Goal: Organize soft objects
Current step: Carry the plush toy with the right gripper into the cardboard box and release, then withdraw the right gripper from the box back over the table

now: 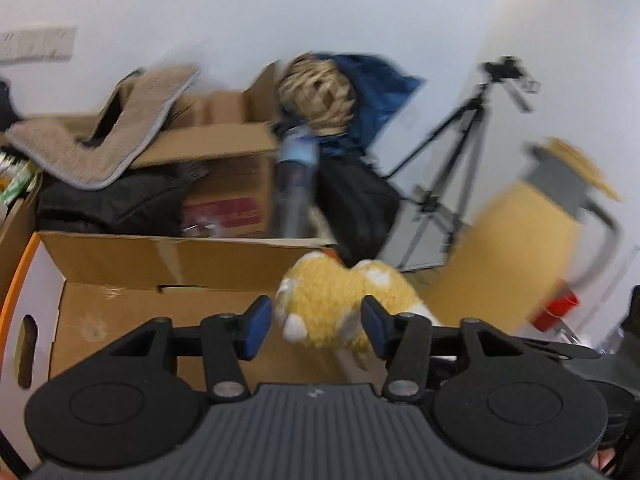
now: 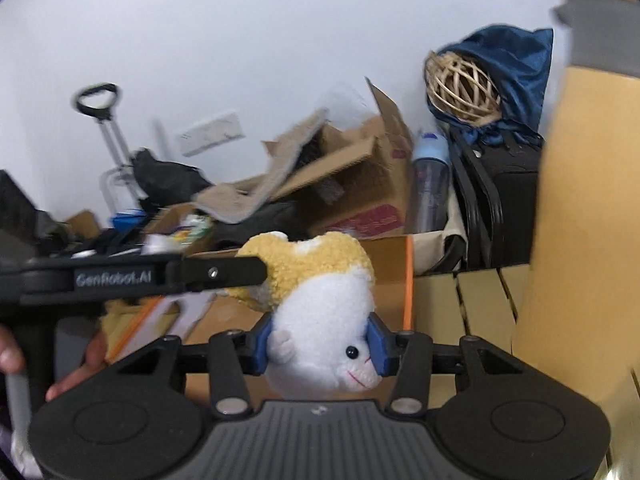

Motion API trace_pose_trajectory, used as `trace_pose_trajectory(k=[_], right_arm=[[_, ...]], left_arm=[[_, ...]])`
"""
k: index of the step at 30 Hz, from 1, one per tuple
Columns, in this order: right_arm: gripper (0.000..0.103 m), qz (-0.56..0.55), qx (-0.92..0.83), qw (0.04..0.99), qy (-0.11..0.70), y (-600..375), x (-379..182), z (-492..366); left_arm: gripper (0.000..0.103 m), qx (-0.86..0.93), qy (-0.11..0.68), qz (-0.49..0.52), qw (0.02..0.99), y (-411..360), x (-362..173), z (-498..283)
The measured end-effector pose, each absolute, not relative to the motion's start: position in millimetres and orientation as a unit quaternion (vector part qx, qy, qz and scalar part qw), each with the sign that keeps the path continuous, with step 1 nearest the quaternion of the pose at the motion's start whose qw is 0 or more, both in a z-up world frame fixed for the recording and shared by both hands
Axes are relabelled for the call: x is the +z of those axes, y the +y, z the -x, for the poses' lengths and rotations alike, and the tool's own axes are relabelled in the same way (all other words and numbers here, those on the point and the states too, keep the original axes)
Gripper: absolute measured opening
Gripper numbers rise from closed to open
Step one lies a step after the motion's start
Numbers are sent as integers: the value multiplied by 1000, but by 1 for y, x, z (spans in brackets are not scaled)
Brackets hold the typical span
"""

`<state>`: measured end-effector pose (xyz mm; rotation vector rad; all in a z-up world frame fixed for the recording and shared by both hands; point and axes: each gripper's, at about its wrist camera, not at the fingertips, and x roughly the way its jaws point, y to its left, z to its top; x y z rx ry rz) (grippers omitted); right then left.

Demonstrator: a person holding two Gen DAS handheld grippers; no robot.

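A yellow-and-white plush animal (image 2: 320, 320) hangs upside down in my right gripper (image 2: 322, 340), whose blue pads press its white face on both sides. The same toy (image 1: 336, 304) shows in the left wrist view between the fingers of my left gripper (image 1: 316, 326), with a gap beside the left pad and the right pad at its fur. In the right wrist view a left gripper finger (image 2: 216, 274) lies against the toy's yellow back. An open cardboard box (image 1: 160, 280) with white and orange sides sits below and behind the toy.
Behind the box stand more cardboard boxes (image 1: 224, 160), a beige mat (image 1: 104, 136), black bags (image 1: 356, 200), a water bottle (image 1: 296, 184), a wicker ball in blue cloth (image 1: 324, 92) and a tripod (image 1: 452, 168). A wooden slatted surface (image 2: 472, 312) lies to the right.
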<state>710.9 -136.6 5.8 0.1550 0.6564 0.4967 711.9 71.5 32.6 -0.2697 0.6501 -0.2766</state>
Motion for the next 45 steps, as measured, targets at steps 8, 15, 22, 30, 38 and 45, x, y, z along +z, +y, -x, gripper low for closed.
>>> trace_pose_trajectory(k=[8,15,22,30,38,45], right_arm=[[50,16,159,909,386,-72,-37,-799],[50,49,126,917,376,-66,-39,-804],[54,42,137,937,317,-93,40,-739],[71,36,179,947,265,-137,103,-600],[76,20,214,951,223,-159,88,-448],[80,43,230,955,181,-156,44,-312]], left_arm=[[67,-63,354,146,922,114,3,-743],[71,-55,329,135,933,127,37,-713],[80,-56,281,113,952,136,93,-630],[89,-32,231,67,970,138,122,-480],[94,13,153,16,988,113,86,-319],[95,1,147,22,989,98,39,-198]])
